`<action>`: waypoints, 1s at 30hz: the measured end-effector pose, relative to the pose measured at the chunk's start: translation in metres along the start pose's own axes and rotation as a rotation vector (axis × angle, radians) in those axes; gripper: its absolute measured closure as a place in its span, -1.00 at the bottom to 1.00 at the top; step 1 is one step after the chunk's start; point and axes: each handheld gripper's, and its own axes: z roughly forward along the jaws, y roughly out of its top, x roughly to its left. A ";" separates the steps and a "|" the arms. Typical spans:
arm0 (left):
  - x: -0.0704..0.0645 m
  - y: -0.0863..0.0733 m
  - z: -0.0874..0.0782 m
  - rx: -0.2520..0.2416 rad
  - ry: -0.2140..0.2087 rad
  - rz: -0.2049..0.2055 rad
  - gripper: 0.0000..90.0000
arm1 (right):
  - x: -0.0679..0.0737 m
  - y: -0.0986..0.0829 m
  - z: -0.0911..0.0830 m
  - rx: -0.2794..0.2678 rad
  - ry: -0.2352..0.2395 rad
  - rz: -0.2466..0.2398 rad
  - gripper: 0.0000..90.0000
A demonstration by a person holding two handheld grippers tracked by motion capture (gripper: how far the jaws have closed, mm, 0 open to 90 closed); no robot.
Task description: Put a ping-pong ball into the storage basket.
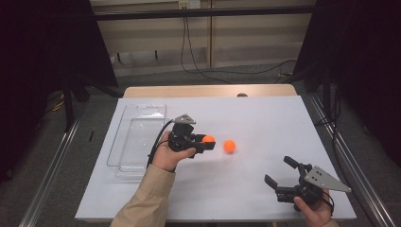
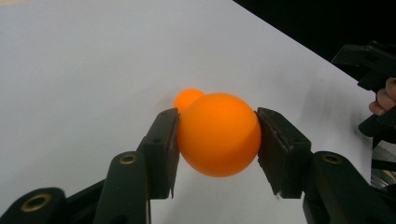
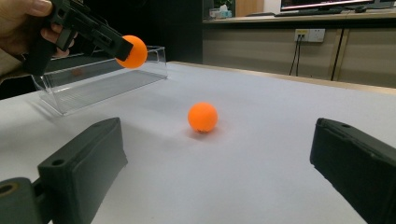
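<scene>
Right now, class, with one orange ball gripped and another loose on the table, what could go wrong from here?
1. The left gripper pinches the held ball only at its two sides; a round, smooth ball might squirt out and bounce away.
2. The loose ball lies on the flat white table with nothing around it; a nudge could send it rolling off.
3. The clear tray looks light; a bump could shift it.
</scene>
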 end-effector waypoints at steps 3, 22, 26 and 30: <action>0.001 0.000 -0.002 0.000 0.007 -0.002 0.13 | 0.000 0.000 0.000 -0.002 -0.001 0.004 -0.94; 0.012 -0.001 -0.012 -0.003 0.030 -0.031 0.13 | 0.000 0.000 0.000 0.000 -0.001 -0.001 -0.94; 0.013 -0.001 -0.014 -0.005 0.032 -0.038 0.13 | 0.000 0.000 0.000 -0.002 -0.002 0.003 -0.94; 0.015 -0.001 -0.017 -0.006 0.037 -0.042 0.13 | 0.000 0.000 0.000 -0.002 -0.001 0.003 -0.94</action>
